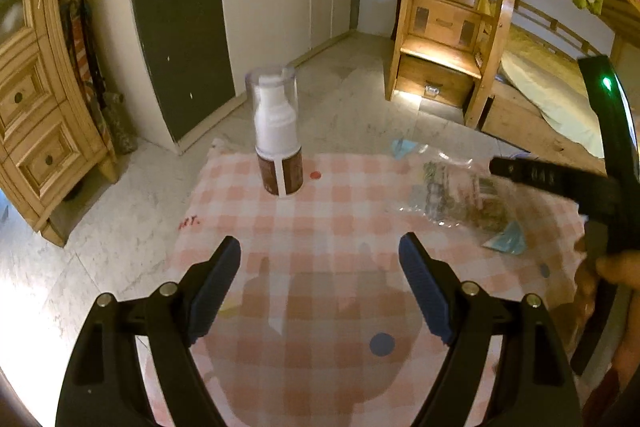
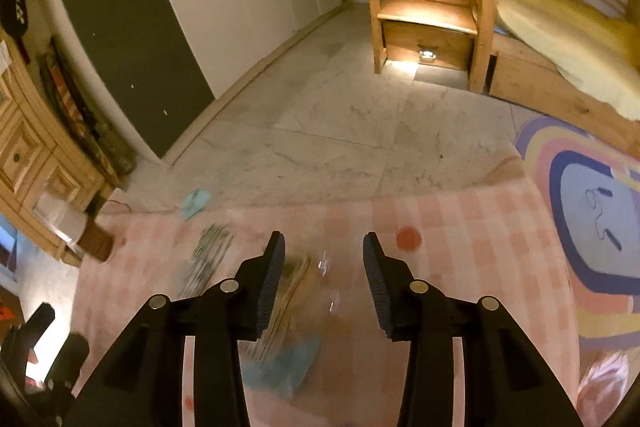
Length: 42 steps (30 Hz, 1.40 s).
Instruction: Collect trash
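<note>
A white pump bottle with a clear cap and a brown label stands upright on a pink checked cloth. My left gripper is open and empty, some way in front of the bottle. A clear plastic bag with printed wrappers and blue scraps lies on the cloth to the right. My right gripper is open, hovering just above that bag, which is blurred between and under its fingers. The right gripper also shows at the right edge of the left wrist view.
A blue paper scrap lies at the cloth's far edge. A wooden dresser stands at left, a dark door ahead, wooden bunk-bed stairs at back right. A colourful rug lies right of the cloth. Marble floor surrounds the cloth.
</note>
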Motion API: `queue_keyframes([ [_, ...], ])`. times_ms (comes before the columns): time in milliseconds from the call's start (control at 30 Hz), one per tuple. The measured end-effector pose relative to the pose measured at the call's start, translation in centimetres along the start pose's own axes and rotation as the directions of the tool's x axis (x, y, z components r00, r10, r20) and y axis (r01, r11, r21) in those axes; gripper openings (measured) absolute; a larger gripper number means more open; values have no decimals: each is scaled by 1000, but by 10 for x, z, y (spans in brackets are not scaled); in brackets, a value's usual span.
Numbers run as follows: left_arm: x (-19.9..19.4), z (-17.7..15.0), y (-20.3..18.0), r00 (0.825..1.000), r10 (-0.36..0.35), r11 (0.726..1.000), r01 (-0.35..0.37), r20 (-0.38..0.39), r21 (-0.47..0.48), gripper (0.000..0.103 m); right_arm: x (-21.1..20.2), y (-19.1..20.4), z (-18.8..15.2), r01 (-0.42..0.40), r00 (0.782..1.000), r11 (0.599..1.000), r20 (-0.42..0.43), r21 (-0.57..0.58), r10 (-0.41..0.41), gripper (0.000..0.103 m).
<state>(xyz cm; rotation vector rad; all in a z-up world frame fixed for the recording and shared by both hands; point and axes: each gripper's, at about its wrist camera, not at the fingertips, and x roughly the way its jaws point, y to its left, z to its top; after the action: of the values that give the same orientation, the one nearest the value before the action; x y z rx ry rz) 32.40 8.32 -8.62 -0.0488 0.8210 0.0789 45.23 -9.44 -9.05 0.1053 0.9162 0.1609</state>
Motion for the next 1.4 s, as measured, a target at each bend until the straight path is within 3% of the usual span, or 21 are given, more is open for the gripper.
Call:
queue_keyframes([
  [133,5,-7,-2,1000,13,1000,-13,-23,24,79,6,6,1,-23,999,999,-33,-48,21,46],
  [200,4,-8,-1,1000,15,999,-14,-21,29,79,4,11,-4,-27,999,995,-42,-94,23,41],
  [300,-4,-10,-1,1000,25,999,-25,-6,36,79,-3,21,-17,-11,999,984,-39,-176,4,29],
  [367,-7,-12,1,1000,28,999,-28,-2,38,79,-12,27,-30,-21,999,978,-44,-206,12,8],
  [533,-21,-23,6,998,55,998,-55,9,38,79,-30,42,-59,-51,997,966,-62,-253,37,2],
  [767,-64,-56,18,997,64,997,-66,37,49,80,-74,55,-114,-67,994,971,-99,-230,46,2],
  [900,-88,-87,18,1000,26,998,-26,10,52,80,-105,52,-154,-97,990,986,-112,-139,82,2],
  [1067,-105,-115,10,999,11,996,-9,-30,87,80,-140,47,-199,-123,987,986,-119,-113,109,7],
  [1233,-122,-137,2,999,3,994,2,-50,112,80,-173,43,-214,-154,984,980,-109,-128,140,9],
  [1300,-131,-142,1,999,-1,994,6,-46,108,80,-195,37,-216,-159,987,977,-58,-141,152,15],
  [1367,-142,-147,0,999,-10,995,14,-37,101,80,-211,29,-218,-125,992,980,-3,-152,126,33],
  [1400,-146,-149,-1,999,-14,995,17,-33,100,80,-216,24,-218,-106,994,982,19,-159,111,36],
])
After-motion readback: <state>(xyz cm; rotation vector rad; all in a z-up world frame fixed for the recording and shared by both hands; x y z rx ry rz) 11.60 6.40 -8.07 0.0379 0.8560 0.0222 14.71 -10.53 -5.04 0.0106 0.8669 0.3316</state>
